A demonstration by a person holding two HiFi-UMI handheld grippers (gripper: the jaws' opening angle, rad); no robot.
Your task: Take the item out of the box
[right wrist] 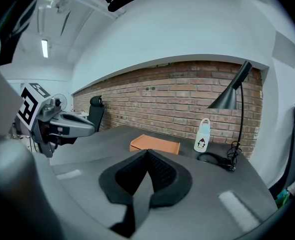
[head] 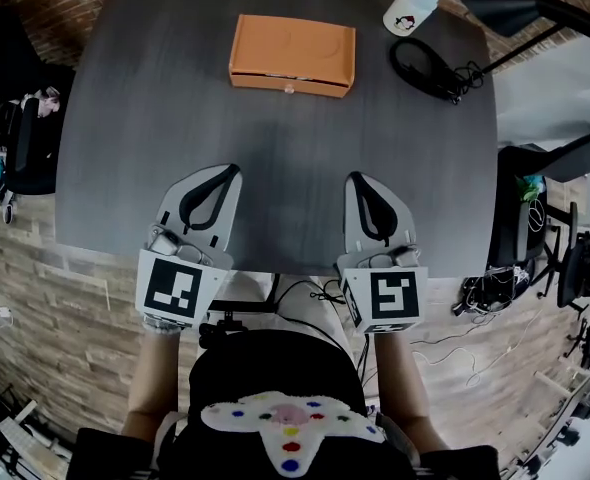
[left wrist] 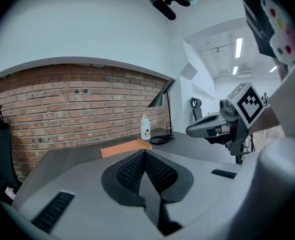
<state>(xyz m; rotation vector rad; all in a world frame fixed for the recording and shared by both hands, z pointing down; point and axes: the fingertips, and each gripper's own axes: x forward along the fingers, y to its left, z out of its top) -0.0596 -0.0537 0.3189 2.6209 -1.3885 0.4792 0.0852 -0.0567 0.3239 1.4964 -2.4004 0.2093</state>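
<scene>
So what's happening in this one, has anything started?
A person holds a claw in each hand above the near edge of a dark table. The left claw and the right claw are both shut, empty and touching nothing. The orange box sits closed at the far side of the table, well apart from both. A white bottle and a black lamp stand at the far right corner. The box has not yet been opened.

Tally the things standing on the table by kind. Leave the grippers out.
Orange box: 1
White bottle: 1
Black desk lamp: 1
Total: 3
</scene>
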